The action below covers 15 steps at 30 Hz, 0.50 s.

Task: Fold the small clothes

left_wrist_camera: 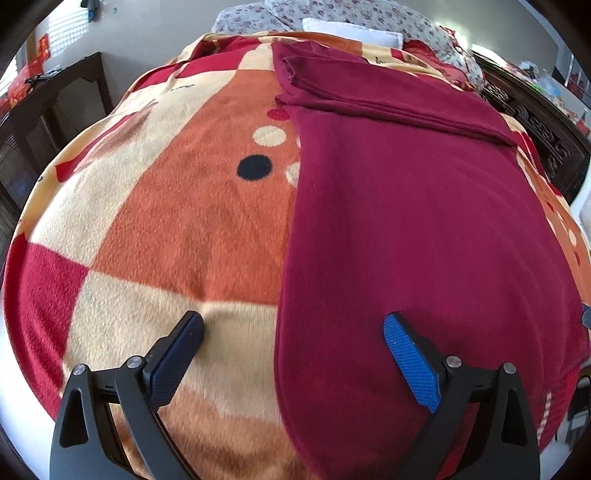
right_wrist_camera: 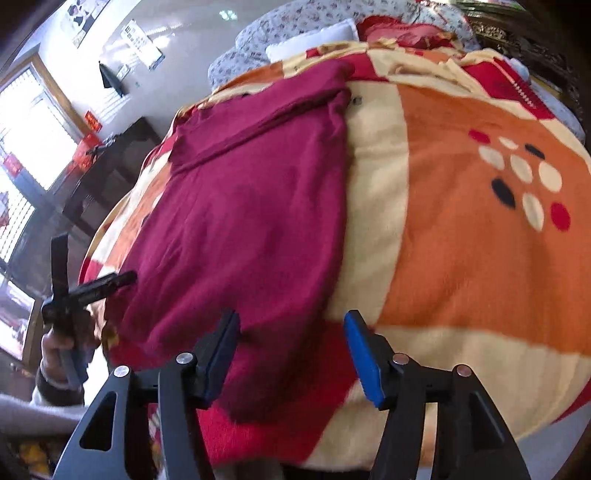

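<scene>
A dark red garment (left_wrist_camera: 406,206) lies flat on the bed, its far end folded over into a band. It also shows in the right wrist view (right_wrist_camera: 251,206). My left gripper (left_wrist_camera: 293,328) is open and empty, straddling the garment's near left edge. My right gripper (right_wrist_camera: 291,325) is open and empty, straddling the garment's near right corner. The left gripper (right_wrist_camera: 92,288) also shows in the right wrist view, held in a hand at the garment's left edge.
The bed carries an orange, cream and red patterned blanket (left_wrist_camera: 184,221). Floral pillows (left_wrist_camera: 332,14) and a white folded cloth (left_wrist_camera: 351,31) lie at the far end. Dark wooden furniture (left_wrist_camera: 55,110) stands to the left, a carved headboard (left_wrist_camera: 535,122) to the right.
</scene>
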Each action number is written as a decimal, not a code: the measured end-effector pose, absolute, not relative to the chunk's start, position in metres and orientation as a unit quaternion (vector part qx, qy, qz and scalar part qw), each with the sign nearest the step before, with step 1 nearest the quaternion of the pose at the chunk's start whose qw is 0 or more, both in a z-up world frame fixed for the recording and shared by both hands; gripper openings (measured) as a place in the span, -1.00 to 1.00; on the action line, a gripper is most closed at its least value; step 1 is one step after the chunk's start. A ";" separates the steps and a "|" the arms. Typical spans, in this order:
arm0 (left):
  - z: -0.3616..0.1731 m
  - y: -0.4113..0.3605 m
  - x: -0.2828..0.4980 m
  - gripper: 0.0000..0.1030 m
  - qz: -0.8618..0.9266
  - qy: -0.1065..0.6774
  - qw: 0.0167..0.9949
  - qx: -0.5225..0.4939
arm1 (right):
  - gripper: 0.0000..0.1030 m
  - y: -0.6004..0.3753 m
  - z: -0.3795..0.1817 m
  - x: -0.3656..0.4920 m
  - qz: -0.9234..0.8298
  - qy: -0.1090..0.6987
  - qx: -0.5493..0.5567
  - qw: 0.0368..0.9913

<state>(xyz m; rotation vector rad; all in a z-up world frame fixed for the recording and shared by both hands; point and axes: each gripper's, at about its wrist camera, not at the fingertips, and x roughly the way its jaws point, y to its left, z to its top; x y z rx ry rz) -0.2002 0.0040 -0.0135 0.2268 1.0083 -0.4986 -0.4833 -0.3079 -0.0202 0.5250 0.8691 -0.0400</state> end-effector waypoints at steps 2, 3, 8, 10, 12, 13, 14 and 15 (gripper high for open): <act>-0.013 0.009 -0.205 0.90 -0.245 0.480 0.835 0.110 | 0.30 -0.305 -0.021 -0.490 -0.005 0.413 0.264 0.871; -0.014 0.012 -0.208 0.91 -0.249 0.482 0.833 0.110 | 0.31 -0.303 -0.022 -0.492 0.001 0.413 0.268 0.871; -0.012 0.024 -0.212 0.92 -0.260 0.502 0.819 0.094 | 0.40 -0.296 -0.027 -0.492 0.011 0.410 0.273 0.870; -0.013 0.028 -0.214 0.93 -0.262 0.509 0.816 0.083 | 0.45 -0.295 -0.027 -0.491 0.016 0.409 0.277 0.870; -0.013 0.031 -0.216 0.95 -0.261 0.513 0.814 0.074 | 0.45 -0.295 -0.028 -0.489 0.019 0.409 0.277 0.869; -0.013 0.031 -0.217 0.95 -0.261 0.515 0.813 0.073 | 0.45 -0.295 -0.027 -0.488 0.021 0.409 0.277 0.869; -0.013 0.031 -0.218 0.96 -0.261 0.517 0.812 0.072 | 0.45 -0.295 -0.028 -0.487 0.023 0.409 0.278 0.869; -0.013 0.030 -0.219 0.96 -0.261 0.518 0.812 0.071 | 0.45 -0.296 -0.028 -0.486 0.025 0.408 0.281 0.868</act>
